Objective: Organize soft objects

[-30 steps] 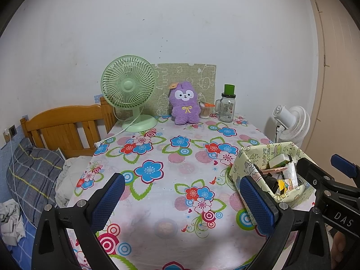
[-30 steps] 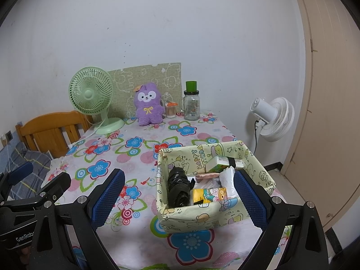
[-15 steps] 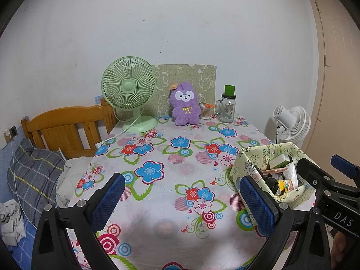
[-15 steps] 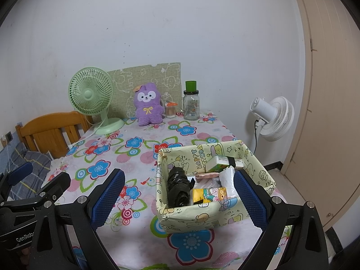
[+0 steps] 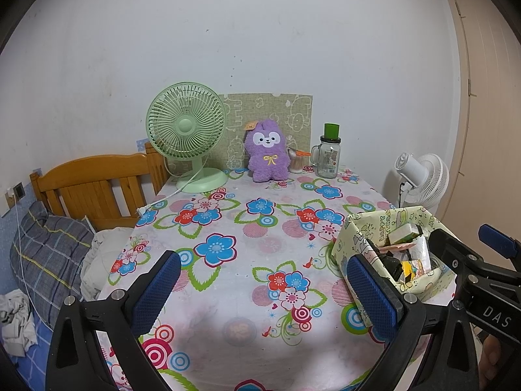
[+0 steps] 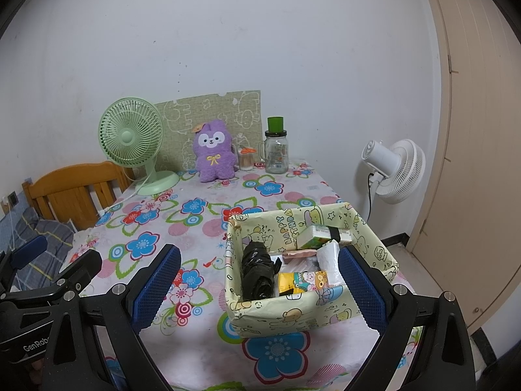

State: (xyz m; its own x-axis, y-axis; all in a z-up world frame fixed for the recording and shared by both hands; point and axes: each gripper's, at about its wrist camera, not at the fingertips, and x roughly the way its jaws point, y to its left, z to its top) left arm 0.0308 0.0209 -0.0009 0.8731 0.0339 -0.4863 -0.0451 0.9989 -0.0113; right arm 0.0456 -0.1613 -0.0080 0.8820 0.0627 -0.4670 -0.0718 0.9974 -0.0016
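Patience pays here: both the left gripper [image 5: 265,288] and right gripper [image 6: 259,288] hover with fingers spread wide and empty at the table's near edge. I judge the purple plush [image 5: 268,150], upright at the far side between green fan [image 5: 187,133] and jar [image 5: 329,152], should be squeezed mid-body, then carried toward the paper box [image 6: 312,309] near right.
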